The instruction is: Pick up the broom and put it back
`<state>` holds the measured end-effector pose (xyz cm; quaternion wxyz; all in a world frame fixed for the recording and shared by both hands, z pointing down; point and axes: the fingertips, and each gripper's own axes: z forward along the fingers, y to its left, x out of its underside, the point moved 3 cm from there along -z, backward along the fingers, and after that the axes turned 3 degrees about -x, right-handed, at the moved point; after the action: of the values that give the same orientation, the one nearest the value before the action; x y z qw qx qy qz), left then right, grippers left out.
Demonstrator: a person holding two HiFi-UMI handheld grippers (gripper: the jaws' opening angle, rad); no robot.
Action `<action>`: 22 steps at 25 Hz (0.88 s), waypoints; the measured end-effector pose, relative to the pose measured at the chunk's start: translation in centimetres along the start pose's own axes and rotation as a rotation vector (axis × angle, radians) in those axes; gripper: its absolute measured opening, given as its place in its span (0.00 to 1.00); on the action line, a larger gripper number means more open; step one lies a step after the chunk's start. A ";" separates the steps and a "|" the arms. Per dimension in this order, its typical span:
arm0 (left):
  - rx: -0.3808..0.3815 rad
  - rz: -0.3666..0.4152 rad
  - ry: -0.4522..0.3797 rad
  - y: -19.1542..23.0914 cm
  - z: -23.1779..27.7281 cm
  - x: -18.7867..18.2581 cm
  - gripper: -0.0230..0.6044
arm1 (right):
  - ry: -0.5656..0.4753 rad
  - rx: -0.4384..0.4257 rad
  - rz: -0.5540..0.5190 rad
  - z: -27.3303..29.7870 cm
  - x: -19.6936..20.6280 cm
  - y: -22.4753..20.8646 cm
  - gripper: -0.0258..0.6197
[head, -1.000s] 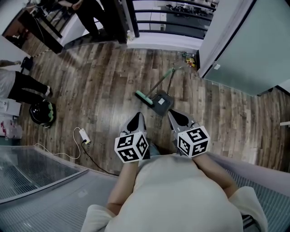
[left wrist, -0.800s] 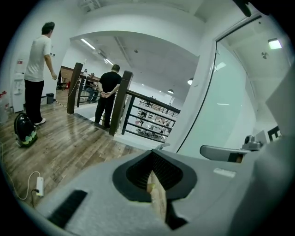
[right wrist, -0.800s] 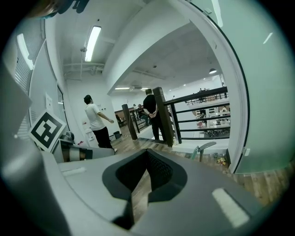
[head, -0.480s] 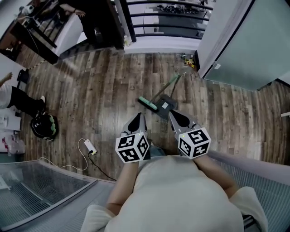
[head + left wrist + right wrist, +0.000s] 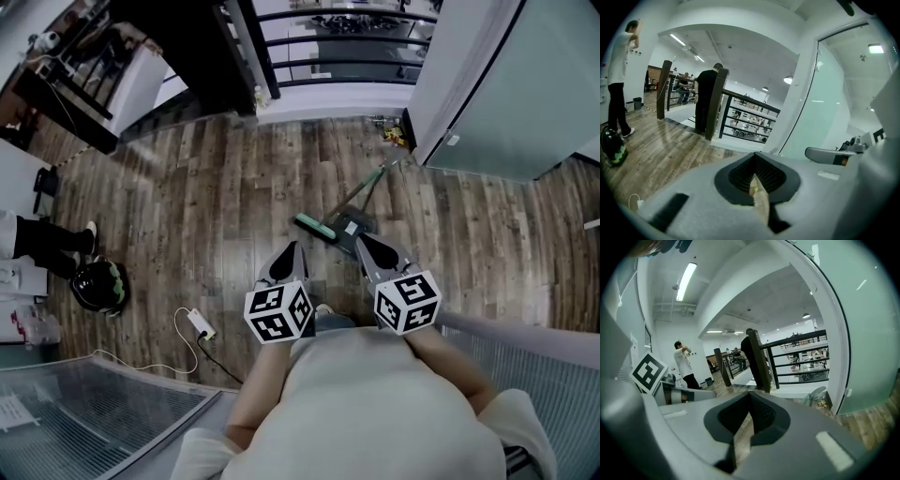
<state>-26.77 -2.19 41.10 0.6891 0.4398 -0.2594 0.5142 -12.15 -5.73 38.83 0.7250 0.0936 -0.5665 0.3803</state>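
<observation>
A broom with a green head [image 5: 313,226] lies on the wooden floor, its thin handle [image 5: 367,186] slanting up and right toward the glass wall. A dark dustpan [image 5: 353,225] lies against it. In the head view my left gripper [image 5: 292,247] is held just below the broom head, a little short of it. My right gripper [image 5: 361,238] has its tip at the near edge of the dustpan. Each gripper's jaws stand together with nothing between them, as the left gripper [image 5: 754,159] and right gripper [image 5: 750,395] views also show.
A black railing [image 5: 328,45] runs along the far side, and a glass wall [image 5: 506,84] stands at the right. A white power strip with its cable [image 5: 200,323] and a black-green helmet [image 5: 97,285] lie at the left, near a person's legs [image 5: 37,239]. Glass panels [image 5: 94,412] lie below.
Both grippers have advanced across the floor toward the broom and dustpan, which now lie right at their tips. The jaws have stayed together. The person at the left has shifted.
</observation>
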 end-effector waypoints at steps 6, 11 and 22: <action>0.017 0.006 0.011 1.9 0.7 -0.9 0.05 | -0.008 0.029 0.017 1.9 -0.1 0.7 0.05; 0.023 0.013 0.024 3.3 1.2 -1.4 0.05 | -0.030 0.064 0.037 2.9 -0.6 0.5 0.05; 0.018 0.022 0.039 4.0 2.9 -1.8 0.05 | -0.016 0.189 0.106 2.8 0.6 -3.4 0.05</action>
<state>-30.88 -5.30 42.38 0.6845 0.4329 -0.2462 0.5324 -11.95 -9.40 41.28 0.6870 0.1346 -0.5381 0.4693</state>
